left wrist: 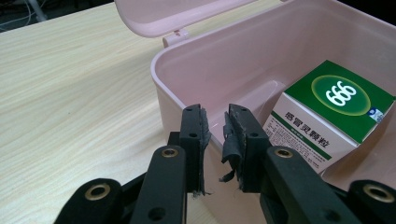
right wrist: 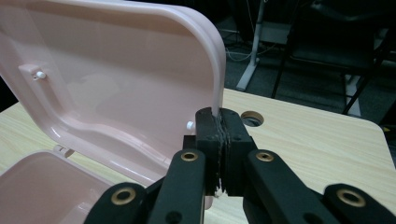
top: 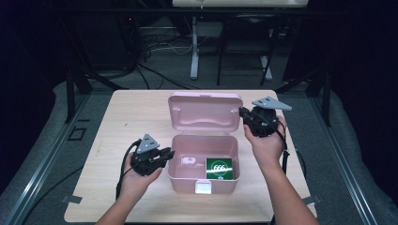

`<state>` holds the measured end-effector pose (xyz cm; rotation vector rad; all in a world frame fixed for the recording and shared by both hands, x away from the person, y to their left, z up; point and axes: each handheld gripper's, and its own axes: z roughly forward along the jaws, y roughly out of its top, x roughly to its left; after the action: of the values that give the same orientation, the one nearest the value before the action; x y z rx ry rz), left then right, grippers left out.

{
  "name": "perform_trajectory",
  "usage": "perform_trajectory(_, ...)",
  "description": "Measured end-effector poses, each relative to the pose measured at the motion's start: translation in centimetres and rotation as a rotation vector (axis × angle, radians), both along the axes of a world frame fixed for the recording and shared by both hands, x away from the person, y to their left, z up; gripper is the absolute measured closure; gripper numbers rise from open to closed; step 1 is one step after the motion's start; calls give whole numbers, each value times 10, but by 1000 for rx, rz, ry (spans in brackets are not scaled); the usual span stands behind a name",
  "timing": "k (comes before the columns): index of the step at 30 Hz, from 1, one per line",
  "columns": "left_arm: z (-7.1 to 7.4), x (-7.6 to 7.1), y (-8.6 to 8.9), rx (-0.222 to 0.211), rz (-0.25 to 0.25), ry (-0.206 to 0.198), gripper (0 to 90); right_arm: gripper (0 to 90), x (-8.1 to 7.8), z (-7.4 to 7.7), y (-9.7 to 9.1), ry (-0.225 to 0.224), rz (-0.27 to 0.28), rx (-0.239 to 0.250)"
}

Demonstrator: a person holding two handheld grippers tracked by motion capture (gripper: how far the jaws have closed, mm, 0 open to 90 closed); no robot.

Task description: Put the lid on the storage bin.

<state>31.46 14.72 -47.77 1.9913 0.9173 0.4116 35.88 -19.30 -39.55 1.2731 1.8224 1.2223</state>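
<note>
I see the pink box (top: 204, 176) standing near the middle of the desk (top: 122, 117), toward its front edge, with its lid (top: 205, 111) raised upright at the back. A green and white carton (top: 219, 168) marked 666 lies inside, in the box's right half. My right gripper (top: 245, 115) pinches the lid's right edge, its jaws closed on the thin rim. My left gripper (top: 167, 153) hangs just beside the box's left wall at rim height, its jaws a narrow gap apart and holding nothing, with torn padding showing on the fingers (left wrist: 233, 135).
</note>
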Motion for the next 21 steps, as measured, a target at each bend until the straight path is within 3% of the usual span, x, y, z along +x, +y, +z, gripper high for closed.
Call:
perform_trajectory(8, -1, -1, -1, -2, 8, -5, 768, 878, -23, -7, 1, -64, 1, -3)
perform_trajectory(14, -1, -2, -1, 3, 13, -9, 769, 868, -38, -15, -3, -76, 11, 46)
perform_trajectory(19, -1, -2, -1, 0, 13, -11, 769, 868, -41, -15, -5, -64, 23, 43)
perform_trajectory(21, -1, -2, -1, -4, 16, -9, 769, 868, -42, -16, -4, -80, 20, 36)
